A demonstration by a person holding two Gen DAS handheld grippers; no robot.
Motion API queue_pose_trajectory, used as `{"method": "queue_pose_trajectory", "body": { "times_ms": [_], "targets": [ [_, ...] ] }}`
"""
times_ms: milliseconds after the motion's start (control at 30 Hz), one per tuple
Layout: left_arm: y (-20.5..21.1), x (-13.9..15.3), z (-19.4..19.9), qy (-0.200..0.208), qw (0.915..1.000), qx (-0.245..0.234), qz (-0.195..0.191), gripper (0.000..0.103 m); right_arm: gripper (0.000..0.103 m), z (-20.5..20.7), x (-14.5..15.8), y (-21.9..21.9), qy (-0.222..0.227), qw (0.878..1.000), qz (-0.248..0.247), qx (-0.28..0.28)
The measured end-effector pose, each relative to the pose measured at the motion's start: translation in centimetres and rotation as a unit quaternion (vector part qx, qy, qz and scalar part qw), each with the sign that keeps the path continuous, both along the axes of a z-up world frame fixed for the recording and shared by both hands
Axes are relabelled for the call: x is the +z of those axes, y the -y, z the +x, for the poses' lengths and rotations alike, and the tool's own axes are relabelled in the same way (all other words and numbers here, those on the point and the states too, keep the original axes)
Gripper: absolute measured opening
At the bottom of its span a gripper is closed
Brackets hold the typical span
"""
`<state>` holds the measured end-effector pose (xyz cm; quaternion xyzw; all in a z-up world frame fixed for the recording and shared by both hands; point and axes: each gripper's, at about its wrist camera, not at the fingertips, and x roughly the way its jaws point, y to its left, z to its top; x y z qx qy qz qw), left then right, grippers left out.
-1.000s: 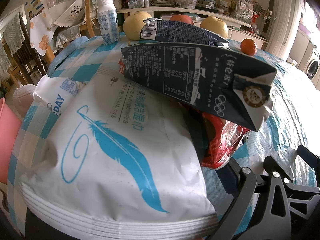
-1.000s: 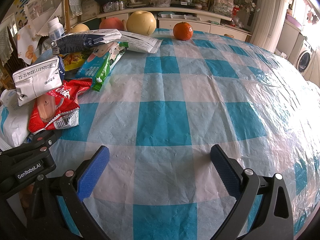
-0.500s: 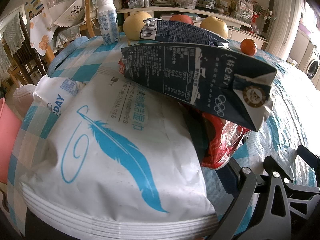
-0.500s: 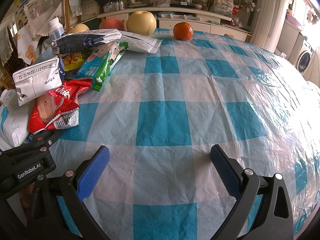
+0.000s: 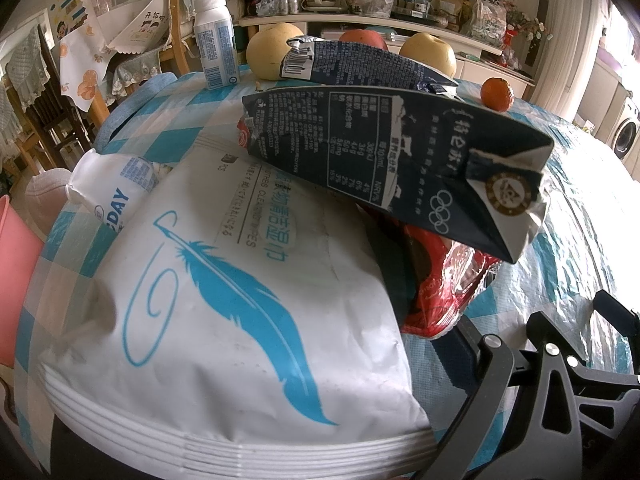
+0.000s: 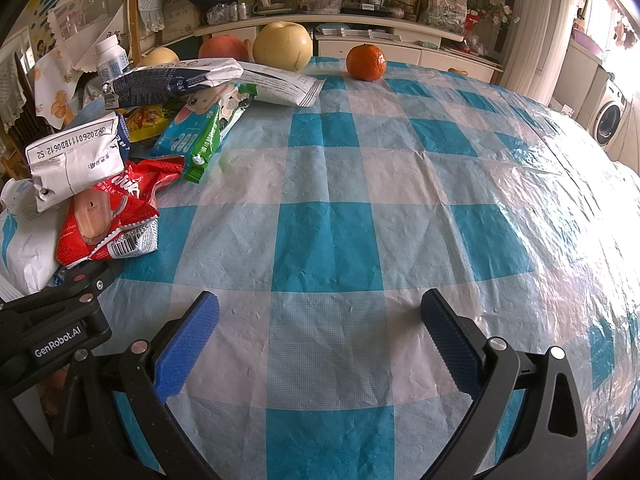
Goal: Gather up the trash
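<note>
A pile of trash lies on the checked tablecloth point(image 6: 328, 236). In the left wrist view a white wet-wipes pack with a blue feather point(image 5: 224, 300) fills the foreground, directly in front of my left gripper and hiding one finger; only its right finger point(image 5: 486, 384) shows. A dark blue milk carton point(image 5: 392, 160) lies across a red wrapper point(image 5: 444, 284). In the right wrist view my right gripper point(image 6: 320, 340) is open and empty over bare cloth, with the red wrapper point(image 6: 116, 212), a white carton end point(image 6: 76, 160) and a green pack point(image 6: 208, 136) to its left.
Pomelos point(image 6: 283, 45), a peach point(image 6: 222, 47) and a mandarin point(image 6: 366, 62) sit at the table's far edge. A white bottle point(image 5: 216, 40) stands at the far left. A pink bin point(image 5: 16, 276) is beside the table on the left. The left gripper's body point(image 6: 52, 332) shows beside my right gripper.
</note>
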<state>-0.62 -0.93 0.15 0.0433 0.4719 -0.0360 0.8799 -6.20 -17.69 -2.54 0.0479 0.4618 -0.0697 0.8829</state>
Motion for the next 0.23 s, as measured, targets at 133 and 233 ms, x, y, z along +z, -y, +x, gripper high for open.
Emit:
{"method": "queue_pose_trajectory", "body": {
  "times_ms": [133, 233],
  "targets": [
    [-0.01, -0.01, 0.00, 0.000, 1.0000, 0.000, 0.000, 0.099, 0.099, 0.01, 0.00, -0.02, 0.000, 1.000, 0.000, 0.000],
    [-0.01, -0.01, 0.00, 0.000, 1.0000, 0.000, 0.000, 0.099, 0.099, 0.01, 0.00, -0.02, 0.000, 1.000, 0.000, 0.000]
  ]
}}
